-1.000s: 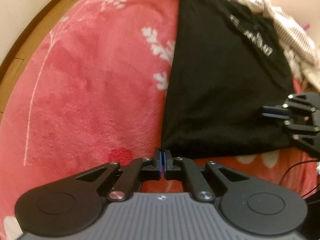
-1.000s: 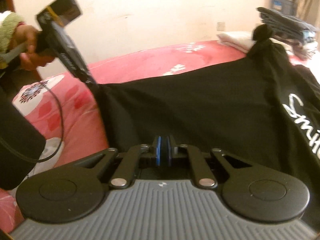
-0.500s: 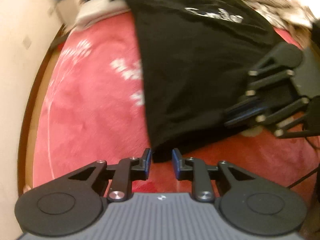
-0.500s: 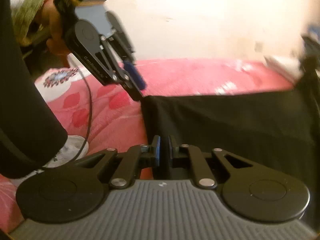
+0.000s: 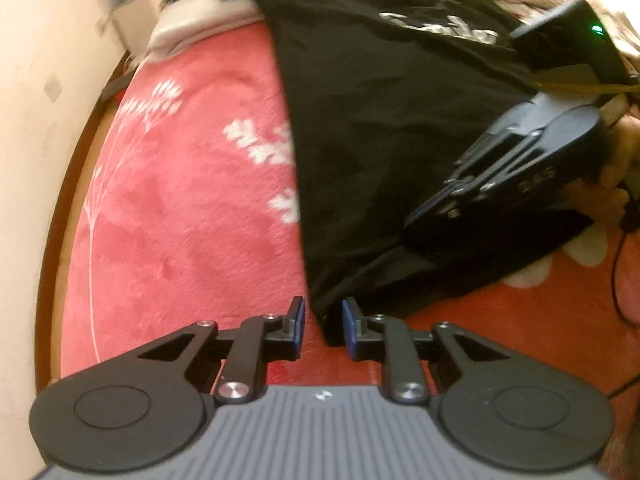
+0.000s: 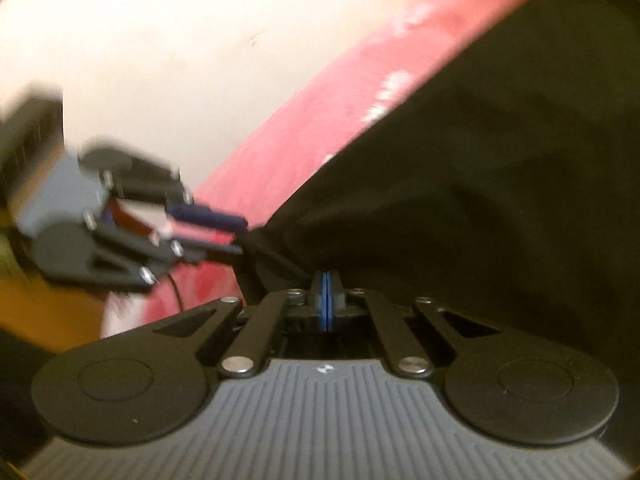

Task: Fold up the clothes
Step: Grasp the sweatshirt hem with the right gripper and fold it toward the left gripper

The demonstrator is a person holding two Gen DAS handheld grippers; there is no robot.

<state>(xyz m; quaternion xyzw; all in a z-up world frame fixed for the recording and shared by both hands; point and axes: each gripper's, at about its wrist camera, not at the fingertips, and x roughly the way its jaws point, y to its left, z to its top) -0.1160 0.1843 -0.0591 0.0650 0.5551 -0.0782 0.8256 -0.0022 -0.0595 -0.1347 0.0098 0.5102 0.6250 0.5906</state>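
T-shirt corner sits between the closing left claw; right claw pinches its hem.

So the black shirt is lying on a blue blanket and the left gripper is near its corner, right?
Not quite: the blanket is pink-red with white flower prints, not blue, as the left wrist view shows. The rest holds: the black shirt lies on it, and the left gripper is at its near corner, jaws closing with the corner between them but not yet pinched.
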